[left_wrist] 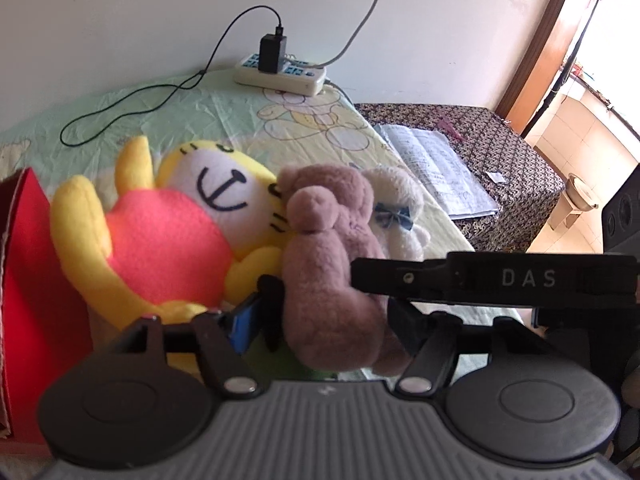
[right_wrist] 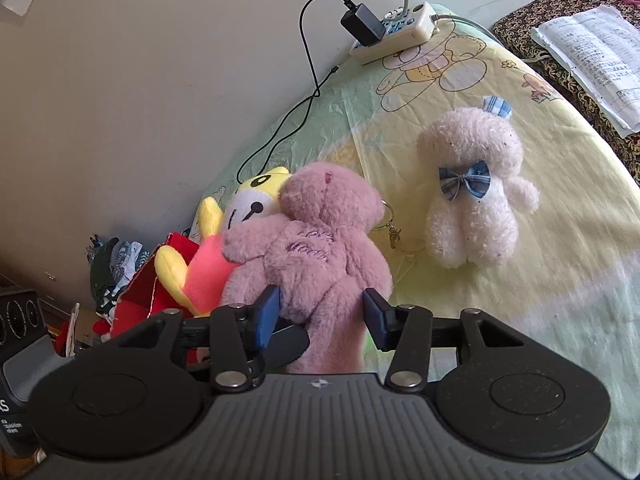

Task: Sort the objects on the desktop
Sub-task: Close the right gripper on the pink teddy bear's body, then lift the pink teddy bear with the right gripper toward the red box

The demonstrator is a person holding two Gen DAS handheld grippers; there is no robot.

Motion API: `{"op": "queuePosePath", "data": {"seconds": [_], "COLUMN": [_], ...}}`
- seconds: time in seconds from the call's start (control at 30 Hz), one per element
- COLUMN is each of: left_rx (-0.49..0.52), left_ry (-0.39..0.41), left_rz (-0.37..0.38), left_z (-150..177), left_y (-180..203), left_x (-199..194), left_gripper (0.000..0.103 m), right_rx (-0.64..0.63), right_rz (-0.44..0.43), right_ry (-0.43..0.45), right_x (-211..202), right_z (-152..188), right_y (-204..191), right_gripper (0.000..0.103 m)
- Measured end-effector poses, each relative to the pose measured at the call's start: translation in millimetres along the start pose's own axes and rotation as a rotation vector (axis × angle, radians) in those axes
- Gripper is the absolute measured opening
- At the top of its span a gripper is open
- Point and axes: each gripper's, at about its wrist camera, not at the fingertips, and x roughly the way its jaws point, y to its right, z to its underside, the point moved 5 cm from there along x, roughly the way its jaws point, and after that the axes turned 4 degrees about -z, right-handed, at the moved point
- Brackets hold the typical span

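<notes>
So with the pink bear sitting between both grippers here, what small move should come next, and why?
Probably a short lift of the pink bear with the left gripper, whose fingers press its lower body. The bear leans on the yellow toy, which lies partly in the red box, so raising it would free it. The right gripper brackets the bear's legs but looks open.

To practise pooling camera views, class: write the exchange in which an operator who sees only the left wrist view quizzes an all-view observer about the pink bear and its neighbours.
Operator: Does the white bear touch the pink bear?
Observer: No; the right wrist view shows bare sheet between them.
Operator: Anything hanging off the pink bear?
Observer: A metal keyring beside its head.
Operator: Where are the right gripper jaws?
Observer: One on each side of the bear's body.
</notes>
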Motion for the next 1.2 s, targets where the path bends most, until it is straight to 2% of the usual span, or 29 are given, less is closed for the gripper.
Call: {"op": "queuePosePath", "data": {"seconds": [0.1, 0.13, 0.17, 0.23, 0.3, 0.37, 0.47, 0.57, 0.67, 0.73, 0.87, 1.03, 1.1, 1.2], "left_rx": [0.035, 0.038, 0.036, 0.036, 0.044, 0.058, 0.055, 0.066, 0.074, 0.083, 0.125, 0.090, 0.079, 0.073], "left_ry": [0.025, 0.038, 0.044, 0.050, 0.055, 0.061, 0.080, 0.108, 0.095, 0.078, 0.066, -0.041, -0.080, -0.108], "left_rz": [-0.007, -0.014, -0.017, 0.000, 0.002, -0.010, 0.017, 0.032, 0.049, 0.087, 0.124, 0.186, 0.189, 0.191], "left_z": [-1, -2, -3, -5, -6, -7, -9, -11, -11, -11, -10, -9, -6, -6], "left_y": [4, 5, 5, 6, 7, 8, 8, 12, 18, 25, 38, 49, 53, 57], "left_x": [-7, -8, -9, -9, -10, -12, -22, -33, -30, -28, -27, 5, 16, 28], "left_gripper": [0.074, 0.074, 0.074, 0.077, 0.082, 0.083, 0.083, 0.088, 0.087, 0.084, 0.084, 0.081, 0.078, 0.067], "right_rx": [0.004, -0.002, -0.011, -0.018, 0.009, 0.059, 0.149, 0.185, 0.203, 0.202, 0.160, 0.197, 0.224, 0.216], "right_rz": [-0.006, -0.003, 0.006, 0.021, 0.026, 0.007, -0.029, -0.037, -0.025, -0.018, -0.002, -0.007, -0.024, -0.015], "right_ry": [0.020, 0.027, 0.030, 0.014, 0.006, 0.008, 0.010, 0.017, 0.015, 0.003, -0.005, -0.003, 0.019, 0.015], "right_x": [-7, -9, -11, -11, -10, -12, -12, -13, -11, -10, -18, -25, -30, -32], "right_z": [-2, -2, -3, -3, -1, 0, 0, -2, -5, -4, -2, -2, -4, -8], "right_y": [2, 3, 4, 9, 17, 25, 36, 44, 52, 55, 62, 78, 82, 84], "right_gripper": [0.046, 0.036, 0.022, 0.017, 0.018, 0.030, 0.045, 0.049, 0.055, 0.058, 0.059, 0.058, 0.058, 0.058]}}
